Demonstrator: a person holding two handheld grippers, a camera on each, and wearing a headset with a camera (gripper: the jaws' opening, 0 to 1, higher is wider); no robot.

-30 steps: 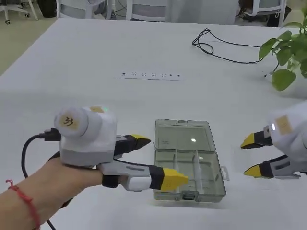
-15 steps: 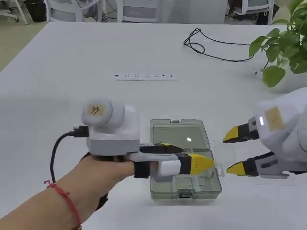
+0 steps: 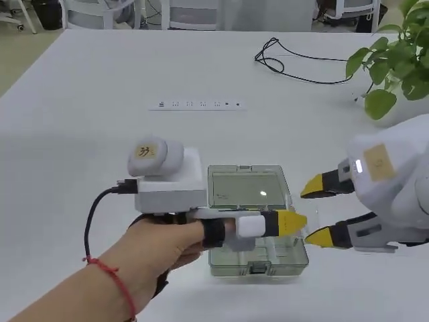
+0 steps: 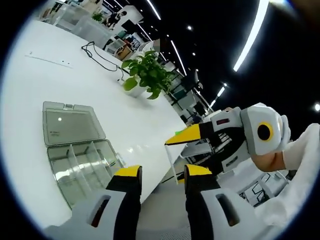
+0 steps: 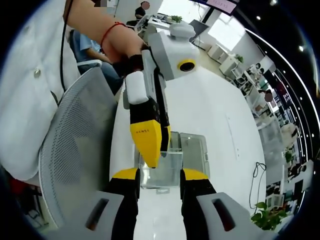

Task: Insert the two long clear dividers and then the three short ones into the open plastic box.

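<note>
The open clear plastic box (image 3: 258, 272) lies on the white table with its lid (image 3: 248, 184) flat behind it. Two long dividers stand in its base (image 4: 85, 167). My right gripper (image 3: 314, 212) hovers just right of the box, its jaws spread and shut on a small clear divider (image 5: 160, 172) held edge to edge between the tips. My left gripper (image 3: 289, 221) reaches across above the box base, open, with its yellow fingertips (image 5: 149, 145) almost at that divider (image 4: 172, 162). The left gripper's body hides part of the base.
A white power strip (image 3: 194, 104) lies beyond the box, and a black cable (image 3: 288, 64) coils at the far edge. A potted plant (image 3: 392, 60) stands at the back right. A mesh chair back (image 5: 75, 150) is near the table's front edge.
My left gripper has swung right across the box and rolled, so its tips meet the right gripper. The right gripper has moved left toward the box with the divider.
</note>
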